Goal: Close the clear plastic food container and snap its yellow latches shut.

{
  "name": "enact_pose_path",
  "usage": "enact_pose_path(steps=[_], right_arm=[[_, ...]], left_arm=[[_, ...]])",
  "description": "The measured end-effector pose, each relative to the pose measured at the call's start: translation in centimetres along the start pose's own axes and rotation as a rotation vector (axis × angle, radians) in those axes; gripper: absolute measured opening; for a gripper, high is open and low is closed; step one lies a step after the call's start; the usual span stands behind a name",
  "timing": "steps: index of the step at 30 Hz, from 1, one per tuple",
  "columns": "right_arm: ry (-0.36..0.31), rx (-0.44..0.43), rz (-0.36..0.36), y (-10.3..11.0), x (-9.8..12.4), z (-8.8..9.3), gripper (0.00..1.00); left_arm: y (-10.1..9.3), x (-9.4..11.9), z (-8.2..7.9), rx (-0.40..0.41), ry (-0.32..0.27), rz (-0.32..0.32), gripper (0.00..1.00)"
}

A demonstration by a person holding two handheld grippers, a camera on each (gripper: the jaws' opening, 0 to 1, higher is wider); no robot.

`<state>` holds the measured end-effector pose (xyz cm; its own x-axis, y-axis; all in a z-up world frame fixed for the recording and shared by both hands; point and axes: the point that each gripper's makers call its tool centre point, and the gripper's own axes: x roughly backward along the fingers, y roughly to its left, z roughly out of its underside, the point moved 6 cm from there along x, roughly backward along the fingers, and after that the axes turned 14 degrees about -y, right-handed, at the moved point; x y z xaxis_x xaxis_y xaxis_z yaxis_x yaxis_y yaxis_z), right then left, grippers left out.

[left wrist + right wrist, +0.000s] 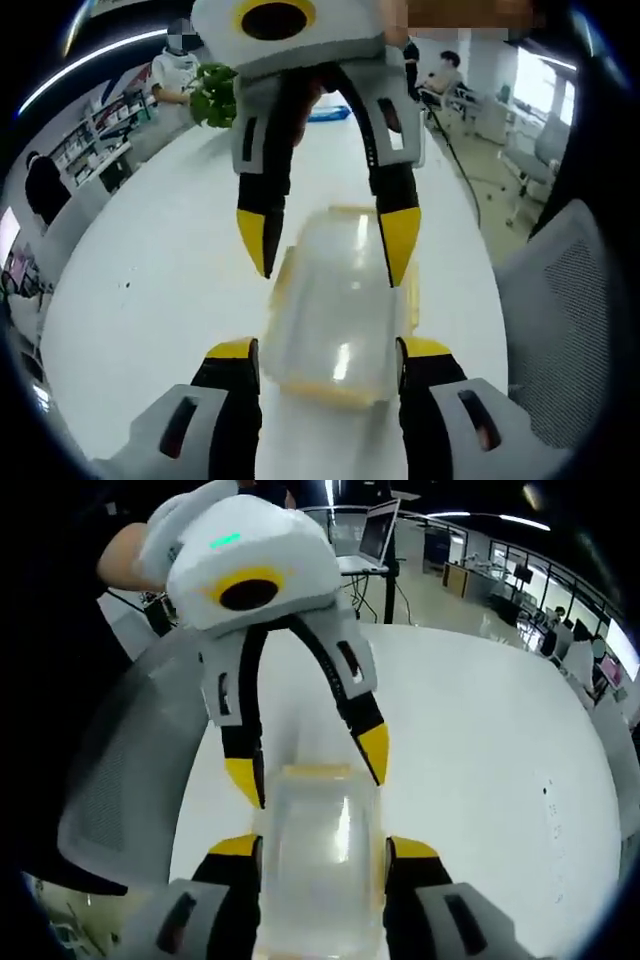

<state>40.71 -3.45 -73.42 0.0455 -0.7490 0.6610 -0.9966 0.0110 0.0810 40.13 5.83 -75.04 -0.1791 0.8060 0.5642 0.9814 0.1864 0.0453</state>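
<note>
On the white tabletop (480,740), the clear container (318,865) sits between both grippers' yellow-tipped fingers (240,848), seemingly touched from opposite ends.

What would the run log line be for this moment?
stage: closing | clear plastic food container on white table | left hand-held gripper open, straddling one end | right hand-held gripper open, straddling opposite end | yellow latches: state unclear
</note>
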Motion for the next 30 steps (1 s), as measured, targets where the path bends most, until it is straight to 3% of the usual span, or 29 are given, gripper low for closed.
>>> enact_pose_path(steps=[10, 25, 27, 30], right_arm=[[-0.013, -0.020, 0.087, -0.2, 0.1, 0.4, 0.48], [-0.151, -0.192, 0.375, -0.7, 1.2, 0.8, 0.48], [-0.165, -0.224, 0.438, -0.6, 1.2, 1.0, 0.48], [-0.173, -0.254, 0.513, -0.5, 1.3, 1.3, 0.49]], left_arm=[[0.8, 0.7, 0.1, 0.042, -0.004, -0.081, 0.54], [2.1, 2.0, 0.9, 0.256, -0.106, -0.397, 0.57], [2.0, 2.2, 1.2, 0.257, -0.087, -0.438, 0.57], [1.8, 2.3, 1.3, 0.285, -0.107, -0.485, 0.58]])
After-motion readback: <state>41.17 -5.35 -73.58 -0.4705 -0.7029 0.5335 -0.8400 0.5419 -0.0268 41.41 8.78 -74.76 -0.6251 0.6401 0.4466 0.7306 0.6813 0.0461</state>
